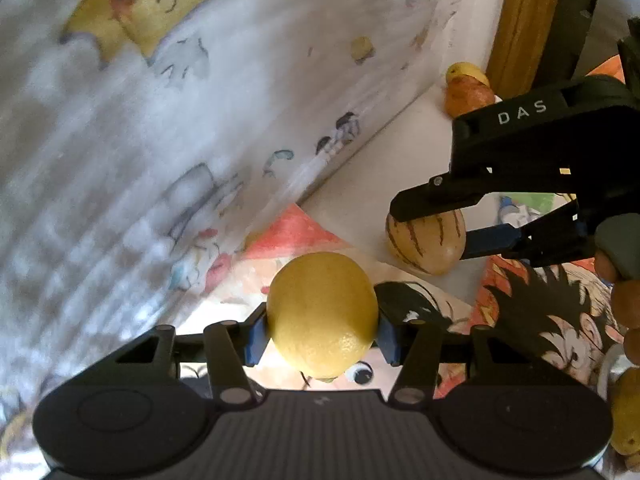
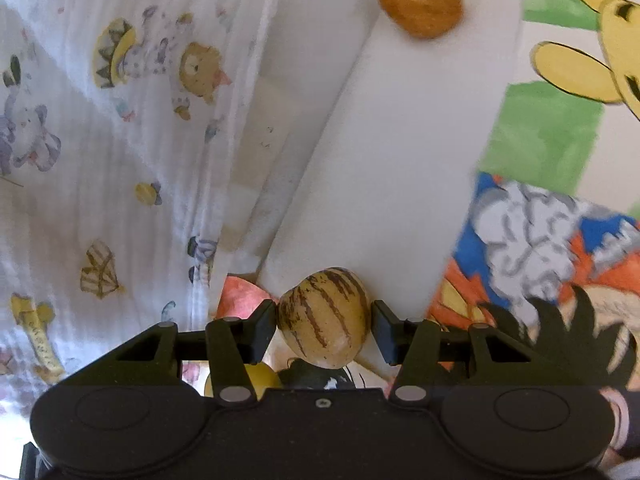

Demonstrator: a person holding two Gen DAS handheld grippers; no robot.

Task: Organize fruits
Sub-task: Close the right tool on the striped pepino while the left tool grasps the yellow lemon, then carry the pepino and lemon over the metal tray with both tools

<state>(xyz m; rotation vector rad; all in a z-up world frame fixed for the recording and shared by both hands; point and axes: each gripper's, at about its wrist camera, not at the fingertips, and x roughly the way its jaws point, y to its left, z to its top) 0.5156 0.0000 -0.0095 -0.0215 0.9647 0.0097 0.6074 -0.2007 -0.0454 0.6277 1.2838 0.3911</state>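
Lemon [image 1: 322, 314] sits clamped in our left gripper [image 1: 322, 334]. At two o'clock our right gripper [image 2: 325, 326] brackets the striped melon [image 2: 324, 316] on the white board [image 2: 400, 160], left pad touching, right apart; we advise closing squarely.

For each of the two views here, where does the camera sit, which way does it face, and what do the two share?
Left wrist view: sits behind the left tongs, facing down along them at the round yellow lemon they clamp; the right tongs and fingers of the person's hand show at right.
Right wrist view: sits behind the right tongs, facing the oval cream fruit with brown stripes between them and the white tabletop.
Shared: the striped fruit, the lemon, the cartoon-print mat.
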